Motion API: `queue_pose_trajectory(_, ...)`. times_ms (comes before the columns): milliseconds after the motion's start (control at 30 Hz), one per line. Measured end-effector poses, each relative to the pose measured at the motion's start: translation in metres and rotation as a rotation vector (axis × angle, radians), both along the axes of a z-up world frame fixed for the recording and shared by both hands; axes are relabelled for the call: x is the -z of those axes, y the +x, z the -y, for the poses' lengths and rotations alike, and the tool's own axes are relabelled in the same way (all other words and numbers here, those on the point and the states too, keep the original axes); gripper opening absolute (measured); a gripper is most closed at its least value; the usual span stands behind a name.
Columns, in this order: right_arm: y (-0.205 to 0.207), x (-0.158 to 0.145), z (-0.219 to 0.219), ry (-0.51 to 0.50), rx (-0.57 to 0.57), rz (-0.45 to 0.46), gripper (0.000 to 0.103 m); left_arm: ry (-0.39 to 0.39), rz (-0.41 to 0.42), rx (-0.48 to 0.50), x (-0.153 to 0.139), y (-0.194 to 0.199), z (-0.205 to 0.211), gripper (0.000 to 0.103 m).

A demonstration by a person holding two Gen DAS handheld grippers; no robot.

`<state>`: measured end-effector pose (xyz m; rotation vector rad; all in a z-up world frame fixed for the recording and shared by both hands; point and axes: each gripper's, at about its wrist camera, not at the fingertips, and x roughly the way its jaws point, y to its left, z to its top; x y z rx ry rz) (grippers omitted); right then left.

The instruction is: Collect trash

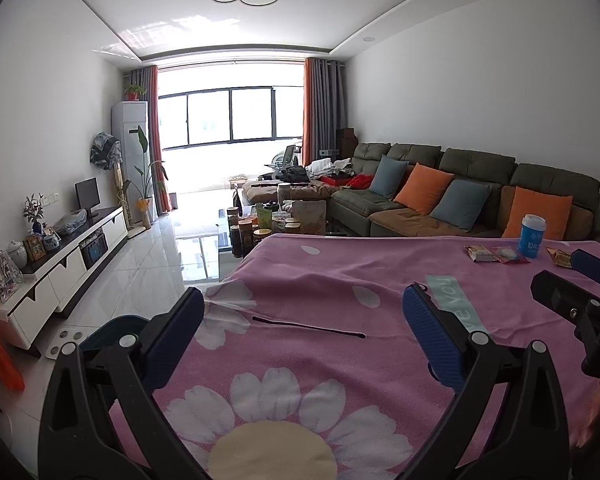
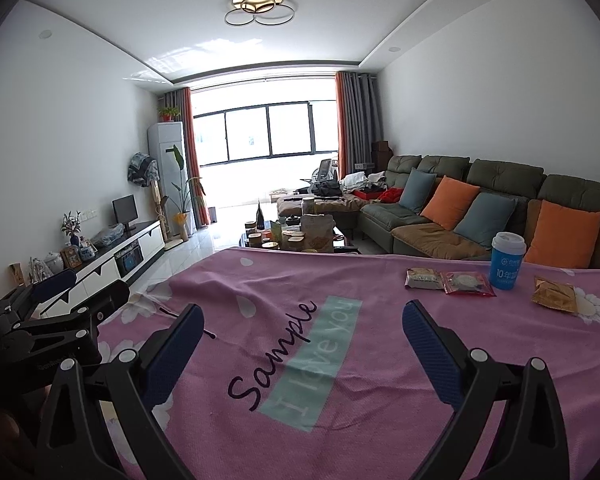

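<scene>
1. 2 hand-held grippers are hovering side by side over a tabletop [image 2: 380, 380] draped in a pink daisy-print cloth; the left hand-held gripper [image 1: 304, 320] is standing with its blue-padded fingers spread wide, pinching and touching nothing.
2. The right hand-held gripper [image 2: 303, 330] is likewise gaping wide and is holding nothing, its fingers framing the printed word "Sample".
3. 3 wrappers and a cup are sitting near the far right part of the tabletop: a tan wrapper [image 2: 423, 279], a red wrapper [image 2: 468, 283] just beside it and touching or overlapping its right edge, a blue cup [image 2: 507, 261] standing upright next to the red one, and a gold wrapper [image 2: 554, 299] lying apart to the right.
4. The tan and red wrappers are lying flat with their long axes running roughly left to right; the gold wrapper is lying slightly skewed.
5. The left wrist view is showing the same trash small and far off [image 1: 478, 253], plus the right hand-held gripper at its right edge; the right wrist view is showing the wrappers closer and the left hand-held gripper at its left edge.
</scene>
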<state>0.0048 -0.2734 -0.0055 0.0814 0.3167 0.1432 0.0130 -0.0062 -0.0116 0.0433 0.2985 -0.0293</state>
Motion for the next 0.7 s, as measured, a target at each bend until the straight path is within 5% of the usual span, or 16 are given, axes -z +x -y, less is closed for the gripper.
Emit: queue_pose_trajectory(700,-0.0049,-0.0040,0.0034,-0.003,0.015,0.009,0.096,0.000,0.016,-0.007,0.0019,-0.0031,0.0010,0.098)
